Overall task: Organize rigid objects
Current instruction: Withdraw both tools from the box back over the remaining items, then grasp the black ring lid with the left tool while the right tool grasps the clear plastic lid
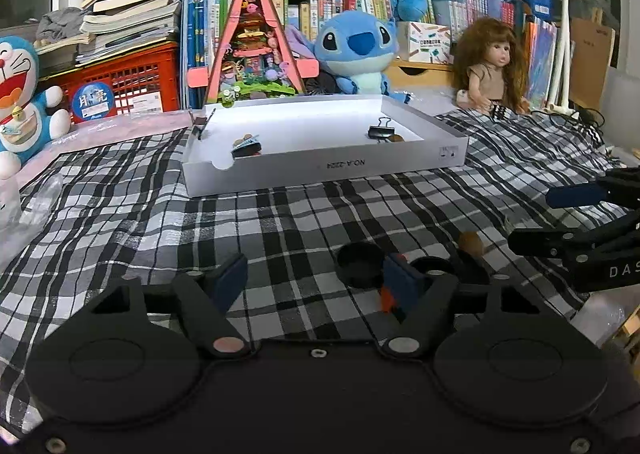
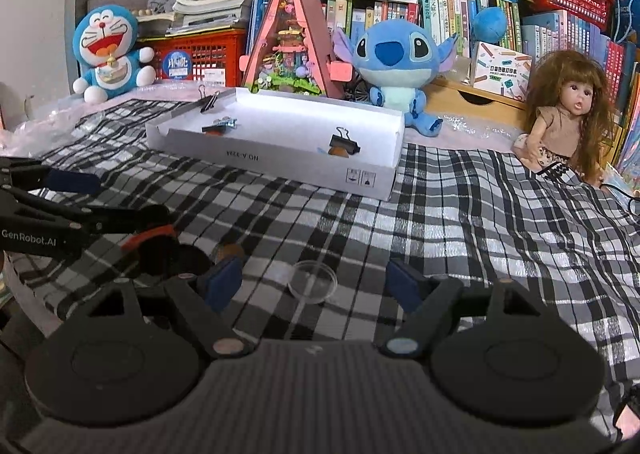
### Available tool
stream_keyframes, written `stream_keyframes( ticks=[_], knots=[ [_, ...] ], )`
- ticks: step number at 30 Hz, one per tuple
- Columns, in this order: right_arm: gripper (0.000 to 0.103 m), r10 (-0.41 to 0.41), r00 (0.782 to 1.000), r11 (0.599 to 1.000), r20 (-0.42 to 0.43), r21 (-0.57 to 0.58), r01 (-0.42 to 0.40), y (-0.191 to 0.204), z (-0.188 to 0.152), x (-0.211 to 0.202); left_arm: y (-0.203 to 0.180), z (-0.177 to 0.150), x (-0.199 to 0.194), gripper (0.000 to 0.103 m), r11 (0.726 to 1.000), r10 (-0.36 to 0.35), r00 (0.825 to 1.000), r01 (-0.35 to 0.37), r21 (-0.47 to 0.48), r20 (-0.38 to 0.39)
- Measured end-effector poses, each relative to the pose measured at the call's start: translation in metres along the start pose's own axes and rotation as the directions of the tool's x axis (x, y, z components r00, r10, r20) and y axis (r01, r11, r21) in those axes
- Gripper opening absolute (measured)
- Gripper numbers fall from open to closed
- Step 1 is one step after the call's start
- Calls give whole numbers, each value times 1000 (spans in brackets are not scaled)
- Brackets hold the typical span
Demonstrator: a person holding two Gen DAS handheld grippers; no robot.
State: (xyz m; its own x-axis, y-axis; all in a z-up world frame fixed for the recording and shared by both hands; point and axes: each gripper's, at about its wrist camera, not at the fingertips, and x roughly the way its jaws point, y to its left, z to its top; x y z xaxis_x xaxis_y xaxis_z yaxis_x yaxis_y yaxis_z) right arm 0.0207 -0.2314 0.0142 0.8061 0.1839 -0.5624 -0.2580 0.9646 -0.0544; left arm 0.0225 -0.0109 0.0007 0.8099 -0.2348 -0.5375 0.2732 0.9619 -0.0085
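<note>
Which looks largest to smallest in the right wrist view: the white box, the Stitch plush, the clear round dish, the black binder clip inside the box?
1. white box
2. Stitch plush
3. clear round dish, though it lies nearest the camera, so its true rank against the clip is unsure
4. black binder clip

clear round dish (image 2: 312,280): lying flat, centred between the right jaws | black round lid (image 1: 359,264): flat, just inside the left jaws' right finger | white tray (image 1: 320,170): ahead of both jaws, with black binder clip (image 1: 381,131) inside
</note>
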Motion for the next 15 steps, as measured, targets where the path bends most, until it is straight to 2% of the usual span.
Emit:
stream_keyframes(
  ticks=[6, 15],
  knots=[
    [83, -3, 1000, 1000, -3, -3, 3, 2, -3, 1, -1, 2, 7, 54, 999, -28, 999, 28, -20, -20],
    [73, 3, 1000, 1000, -28, 29, -3, 0, -7, 6, -11, 2, 20, 51, 999, -38, 999, 38, -10, -33]
  ],
)
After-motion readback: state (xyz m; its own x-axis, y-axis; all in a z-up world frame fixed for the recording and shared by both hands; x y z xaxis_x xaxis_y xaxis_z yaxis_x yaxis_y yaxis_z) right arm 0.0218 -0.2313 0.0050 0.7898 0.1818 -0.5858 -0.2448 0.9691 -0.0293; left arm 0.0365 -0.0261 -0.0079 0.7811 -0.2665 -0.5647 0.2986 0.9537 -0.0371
